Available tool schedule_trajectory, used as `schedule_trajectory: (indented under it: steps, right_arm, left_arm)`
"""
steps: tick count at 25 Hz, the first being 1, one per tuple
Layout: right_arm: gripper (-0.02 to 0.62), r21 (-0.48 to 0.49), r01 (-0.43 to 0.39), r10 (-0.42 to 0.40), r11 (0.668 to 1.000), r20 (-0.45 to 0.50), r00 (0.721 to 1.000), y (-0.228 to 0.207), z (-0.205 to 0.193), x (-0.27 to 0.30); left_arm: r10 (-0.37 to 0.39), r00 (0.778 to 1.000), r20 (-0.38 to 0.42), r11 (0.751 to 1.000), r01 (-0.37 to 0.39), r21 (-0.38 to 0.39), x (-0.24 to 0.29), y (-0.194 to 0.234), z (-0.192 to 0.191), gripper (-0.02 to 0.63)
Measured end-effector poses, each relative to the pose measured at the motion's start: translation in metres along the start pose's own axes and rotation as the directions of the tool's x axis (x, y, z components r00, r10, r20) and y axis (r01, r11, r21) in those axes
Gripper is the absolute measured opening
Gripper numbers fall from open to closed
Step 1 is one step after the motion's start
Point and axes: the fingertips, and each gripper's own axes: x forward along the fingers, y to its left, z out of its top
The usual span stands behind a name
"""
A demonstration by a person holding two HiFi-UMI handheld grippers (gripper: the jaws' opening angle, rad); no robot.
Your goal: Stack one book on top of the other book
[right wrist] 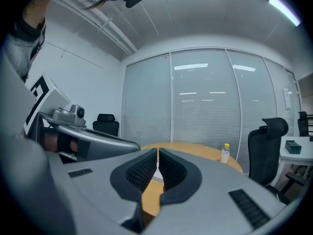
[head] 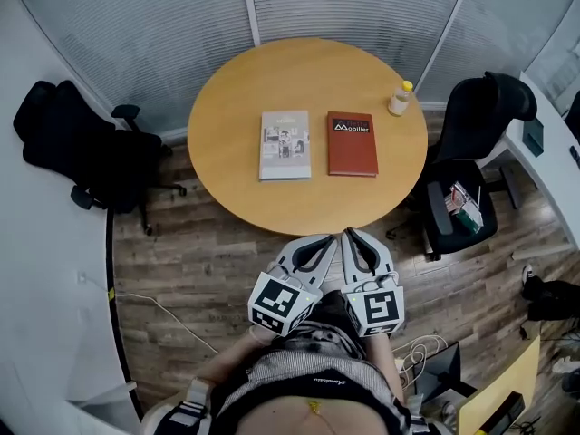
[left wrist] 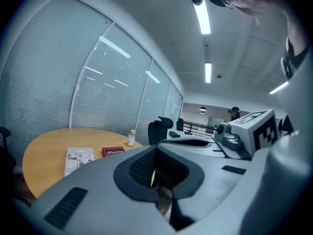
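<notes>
Round wooden table (head: 237, 89) stands before blind-covered glass walls. On it the grey book (head: 285, 144) and the red book (head: 352, 143) lie flat side by side, not touching, not yet stacked. Left gripper (head: 327, 241) and right gripper (head: 351, 235) are both closed on nothing, near the table's near edge.

Office, swivel chairs (head: 473, 157), blinded glass partitions (head: 353, 12)
</notes>
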Motion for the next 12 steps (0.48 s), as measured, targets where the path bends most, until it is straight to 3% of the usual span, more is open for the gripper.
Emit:
schedule_trajectory:
  steps: [12]
  right_arm:
    - [0.025,-0.033,0.024,-0.024,0.999,-0.017,1.000,-0.014,0.000,0.023]
  left_arm:
    - [0.033,0.999,0.015,0.999,-0.033,0.040,0.019,0.030,0.012,0.018]
